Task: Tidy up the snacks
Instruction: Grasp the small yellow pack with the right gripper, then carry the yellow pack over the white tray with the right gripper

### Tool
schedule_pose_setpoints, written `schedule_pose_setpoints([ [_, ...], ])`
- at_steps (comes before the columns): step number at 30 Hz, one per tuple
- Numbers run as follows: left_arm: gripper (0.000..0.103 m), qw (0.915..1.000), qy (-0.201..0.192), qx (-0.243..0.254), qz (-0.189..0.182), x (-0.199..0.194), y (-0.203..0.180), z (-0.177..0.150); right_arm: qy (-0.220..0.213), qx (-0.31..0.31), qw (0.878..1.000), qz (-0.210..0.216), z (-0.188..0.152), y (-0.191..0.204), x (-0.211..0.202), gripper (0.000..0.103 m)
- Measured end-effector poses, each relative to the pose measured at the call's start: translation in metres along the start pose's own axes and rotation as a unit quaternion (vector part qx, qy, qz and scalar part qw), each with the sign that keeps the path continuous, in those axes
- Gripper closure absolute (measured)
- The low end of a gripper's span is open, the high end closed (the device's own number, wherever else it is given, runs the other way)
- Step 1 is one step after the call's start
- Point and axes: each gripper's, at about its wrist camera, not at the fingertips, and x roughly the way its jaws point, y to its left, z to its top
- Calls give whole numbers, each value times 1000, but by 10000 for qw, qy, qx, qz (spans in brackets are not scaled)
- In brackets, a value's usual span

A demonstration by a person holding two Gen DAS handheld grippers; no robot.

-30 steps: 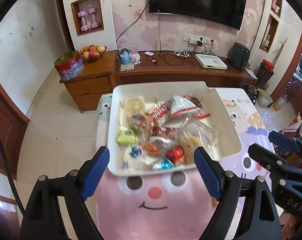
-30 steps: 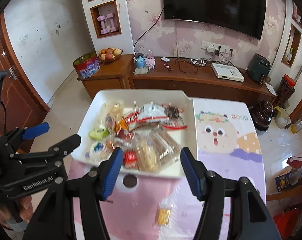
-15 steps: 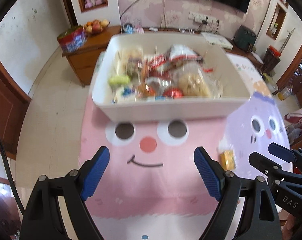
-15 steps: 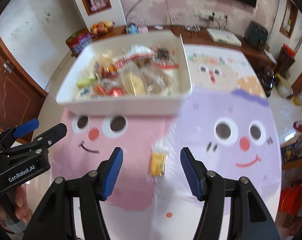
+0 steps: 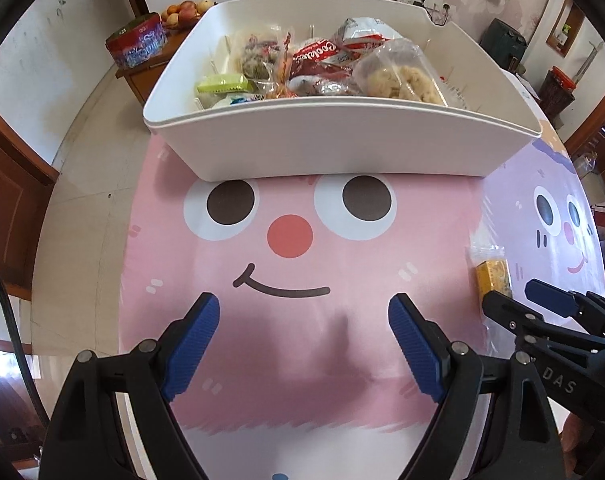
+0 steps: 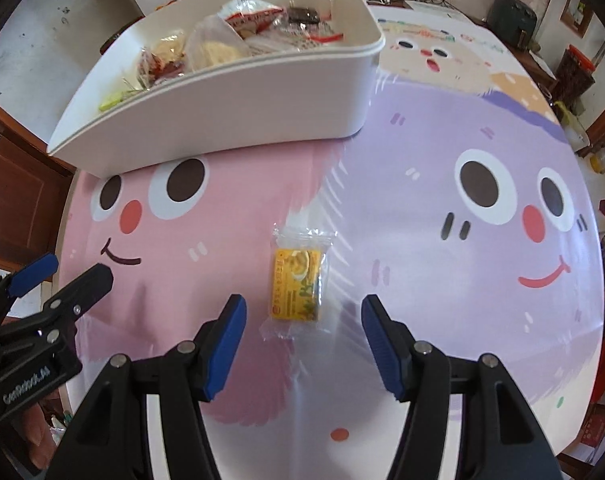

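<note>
A white bin (image 5: 342, 136) full of wrapped snacks stands at the far side of the cartoon tablecloth; it also shows in the right wrist view (image 6: 222, 100). A yellow snack packet in clear wrap (image 6: 298, 284) lies alone on the cloth, seen at the right in the left wrist view (image 5: 492, 276). My right gripper (image 6: 302, 344) is open and empty, low over the cloth, with the packet just ahead between its fingertips. My left gripper (image 5: 304, 344) is open and empty over the pink face, well left of the packet.
The table (image 6: 482, 280) has a pink and purple cartoon-face cloth. The floor drops away on the left (image 5: 86, 184). A wooden TV cabinet with a red tin (image 5: 136, 40) and a fruit bowl stands behind the bin.
Both grippers have pulled back from over the bin and come down low toward the cloth. The yellow packet now lies just ahead of the right gripper's open fingers.
</note>
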Motion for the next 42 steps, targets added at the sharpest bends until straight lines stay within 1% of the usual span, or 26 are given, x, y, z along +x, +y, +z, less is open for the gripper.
schedule_pose_setpoints([
  [5, 17, 10000, 79, -34, -11, 8, 1, 4, 66, 70, 10000, 6, 6, 4, 14, 43],
  [6, 17, 10000, 90, -36, -11, 10, 2, 4, 69, 65, 10000, -2, 7, 5, 16, 46],
  [7, 17, 9999, 105, -35, -12, 11, 2, 5, 74, 57, 10000, -7, 8, 5, 18, 52],
  [9, 17, 9999, 123, -35, -21, 13, 4, 6, 150, 31, 9999, 3, 8, 8, 22, 59],
  [10, 17, 9999, 134, -37, -22, 14, 4, 6, 118, 18, 9999, -32, 7, 9, 23, 62],
  [13, 17, 9999, 162, -40, -21, 17, 4, 7, 85, -71, 9999, -112, 6, 14, 26, 70],
  [16, 17, 9998, 196, -47, -29, 17, 4, 6, 44, -139, 9997, -208, 6, 17, 29, 74],
  [20, 17, 9998, 213, -39, -44, 17, 3, 4, 26, -124, 9997, -206, 4, 18, 31, 75],
  [23, 17, 9997, 238, -28, -73, 14, 3, 5, 80, -30, 9999, -90, 4, 21, 26, 75],
  [25, 17, 9997, 239, -28, -107, 9, 2, 4, 78, -21, 10000, -13, 1, 19, 23, 75],
  [29, 17, 9997, 196, -12, -156, -7, 2, 6, -39, -112, 9998, 127, -3, 30, 7, 75],
  [31, 17, 9998, 149, 2, -141, -18, 2, 10, -134, -153, 9996, 199, -5, 33, -5, 75],
  [35, 17, 9999, -50, -12, -98, -44, 6, 26, -391, -249, 9984, 335, 5, 37, -32, 75],
  [42, 17, 9987, -502, -115, -59, -91, 20, 69, -981, -362, 9932, 520, 36, 51, -86, 75],
])
